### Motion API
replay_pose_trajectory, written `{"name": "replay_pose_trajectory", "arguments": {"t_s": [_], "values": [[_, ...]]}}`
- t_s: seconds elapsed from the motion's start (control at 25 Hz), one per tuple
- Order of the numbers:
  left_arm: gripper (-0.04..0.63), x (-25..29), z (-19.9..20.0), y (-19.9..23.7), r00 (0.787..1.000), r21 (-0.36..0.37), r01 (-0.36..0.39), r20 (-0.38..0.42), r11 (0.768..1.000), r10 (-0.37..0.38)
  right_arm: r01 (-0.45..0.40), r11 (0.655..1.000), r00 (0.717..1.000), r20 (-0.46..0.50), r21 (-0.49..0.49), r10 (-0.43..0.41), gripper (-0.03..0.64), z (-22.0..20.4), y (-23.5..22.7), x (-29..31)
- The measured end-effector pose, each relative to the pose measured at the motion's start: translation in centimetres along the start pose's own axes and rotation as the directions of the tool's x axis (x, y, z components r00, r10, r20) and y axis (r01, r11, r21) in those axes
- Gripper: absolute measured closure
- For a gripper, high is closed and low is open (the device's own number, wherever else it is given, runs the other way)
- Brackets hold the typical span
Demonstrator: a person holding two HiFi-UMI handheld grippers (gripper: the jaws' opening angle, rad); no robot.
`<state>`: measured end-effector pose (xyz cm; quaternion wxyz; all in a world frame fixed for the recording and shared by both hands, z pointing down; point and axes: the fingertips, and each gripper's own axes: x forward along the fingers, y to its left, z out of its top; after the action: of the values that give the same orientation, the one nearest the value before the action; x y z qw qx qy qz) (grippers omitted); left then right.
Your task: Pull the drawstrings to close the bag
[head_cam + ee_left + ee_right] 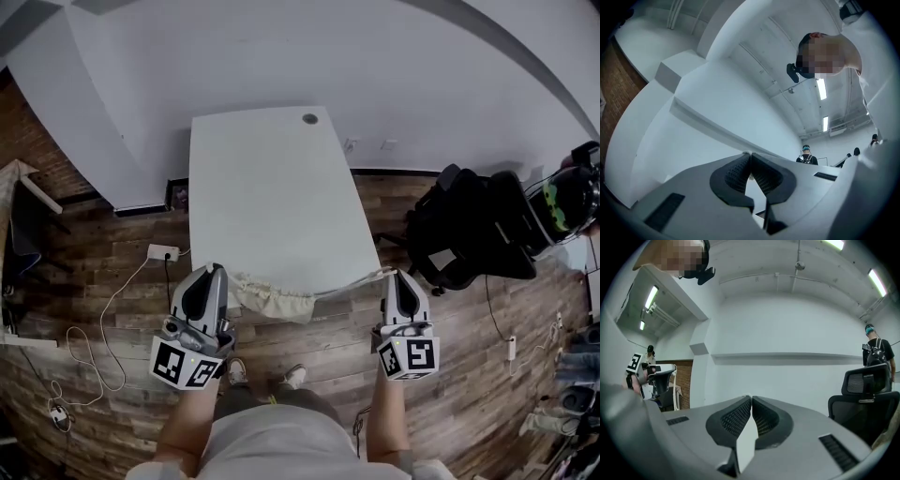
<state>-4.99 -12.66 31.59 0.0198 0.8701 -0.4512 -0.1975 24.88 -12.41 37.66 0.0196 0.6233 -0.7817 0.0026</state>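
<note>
Both the left claw [215,273] and the right claw [397,277] are closed tight on the drawstrings [352,284] of the beige bag [274,298] at the white counter's [272,187] near edge. Wooden floor [122,253] surrounds it; a black chair [469,234] stands at the right.

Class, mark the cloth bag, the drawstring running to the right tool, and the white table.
cloth bag [274,300], head view, middle of its gathered cloth.
drawstring [349,284], head view, midway along its stretch.
white table [272,178], head view, bare top.

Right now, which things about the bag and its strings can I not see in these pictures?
- Mouth of the bag: too small in the head view to judge how closed; absent from both gripper views.
- The left string: head view, hidden by the left gripper.
- End of the right string: head view, hidden in the shut right gripper.
</note>
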Motion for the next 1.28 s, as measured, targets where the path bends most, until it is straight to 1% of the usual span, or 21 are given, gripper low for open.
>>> {"name": "replay_pose_trajectory", "arguments": {"t_s": [0.32, 0.48, 0.56, 0.72, 0.88, 1.28], "values": [[0.574, 1.3, 0.4, -1.6, 0.999, 0.112, 0.014, -0.039, 0.994, -0.010, -0.017, 1.000, 0.999, 0.031, 0.002, 0.017, 0.578, 2.7, 0.8, -0.3], [0.574, 1.6, 1.3, -1.9, 0.999, 0.191, 0.012, -0.050, 0.982, -0.003, -0.026, 1.000, 0.998, 0.062, 0.010, 0.025, 0.578, 4.4, 1.3, -0.7], [0.574, 1.3, 1.6, -1.8, 0.998, 0.217, 0.005, -0.058, 0.976, 0.008, -0.035, 0.999, 0.997, 0.077, 0.027, 0.033, 0.578, 5.1, 1.7, -1.0], [0.574, 0.2, 2.2, -2.2, 0.998, 0.223, 0.003, -0.069, 0.975, 0.013, -0.049, 0.998, 0.994, 0.102, 0.037, 0.045, 0.578, 6.3, 2.1, -2.0], [0.574, -0.2, 2.6, -2.6, 0.997, 0.223, 0.010, -0.071, 0.975, 0.006, -0.043, 0.999, 0.991, 0.125, 0.029, 0.039, 0.578, 7.3, 2.1, -2.7], [0.574, -0.8, 3.6, -2.5, 0.999, 0.240, 0.017, -0.052, 0.971, -0.005, -0.044, 0.999, 0.990, 0.131, 0.011, 0.042, 0.578, 7.6, 3.3, -3.4]]}}
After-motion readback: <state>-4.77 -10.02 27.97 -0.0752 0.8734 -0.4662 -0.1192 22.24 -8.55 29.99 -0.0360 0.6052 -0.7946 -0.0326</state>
